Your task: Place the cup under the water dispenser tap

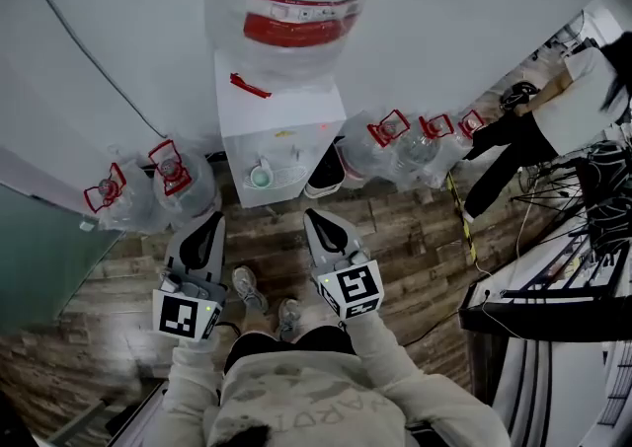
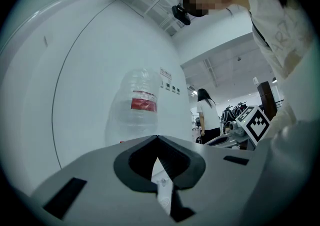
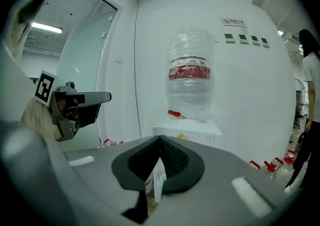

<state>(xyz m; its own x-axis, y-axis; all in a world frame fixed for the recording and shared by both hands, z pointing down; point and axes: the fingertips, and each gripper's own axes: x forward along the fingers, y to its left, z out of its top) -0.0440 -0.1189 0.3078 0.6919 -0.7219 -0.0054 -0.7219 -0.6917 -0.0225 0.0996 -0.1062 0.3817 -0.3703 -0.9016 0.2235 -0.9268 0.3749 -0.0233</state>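
Note:
A white water dispenser [image 1: 281, 134] stands against the wall with a large clear bottle [image 1: 296, 1] on top. A pale green cup [image 1: 260, 177] sits in its tap recess, and in the right gripper view the cup [image 3: 162, 178] shows as a sliver below the jaws. My left gripper [image 1: 211, 219] and right gripper [image 1: 312, 215] are held side by side in front of the dispenser, short of it and touching nothing. In their own views the left gripper [image 2: 157, 136] and right gripper [image 3: 160, 137] are both shut, with nothing between the jaws.
Empty water bottles with red handles stand on the wood floor left [image 1: 173, 179] and right [image 1: 395, 144] of the dispenser. A person [image 1: 553, 110] stands at the far right. A desk with cables [image 1: 553, 287] lies to my right. My shoes [image 1: 249, 289] are below the grippers.

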